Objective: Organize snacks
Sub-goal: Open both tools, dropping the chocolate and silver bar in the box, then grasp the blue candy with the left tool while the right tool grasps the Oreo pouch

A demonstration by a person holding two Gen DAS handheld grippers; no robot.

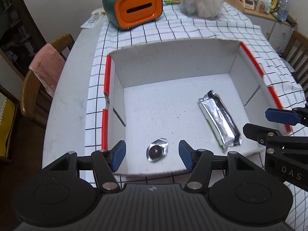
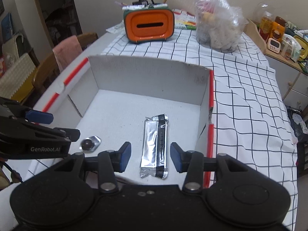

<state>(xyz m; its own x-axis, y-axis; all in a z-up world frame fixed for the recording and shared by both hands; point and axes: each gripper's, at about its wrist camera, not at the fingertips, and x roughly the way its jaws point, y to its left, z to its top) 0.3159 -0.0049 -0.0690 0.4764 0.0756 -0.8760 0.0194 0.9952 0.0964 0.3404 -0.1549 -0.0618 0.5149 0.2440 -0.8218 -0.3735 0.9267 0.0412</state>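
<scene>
A white cardboard box [image 1: 173,47] [image 2: 146,60] with red-taped rims sits open on a checked tablecloth. On its floor lie a small round foil-wrapped snack [image 1: 156,151] [image 2: 90,143] and a long silver snack bar [image 1: 219,119] [image 2: 155,146]. My left gripper [image 1: 152,154] [image 2: 61,125] hovers above the foil snack with its blue pads well apart and nothing touching them. My right gripper [image 2: 151,155] [image 1: 258,124] hangs over the silver bar, which shows between its fingers with a gap on each side. Both grippers are open.
An orange and green tissue box [image 1: 137,9] [image 2: 150,27] and a filled clear plastic bag [image 1: 202,0] [image 2: 217,23] stand behind the cardboard box. A wooden chair with a pink towel [image 1: 48,65] is at the left. A cluttered side cabinet [image 2: 279,34] is at the right.
</scene>
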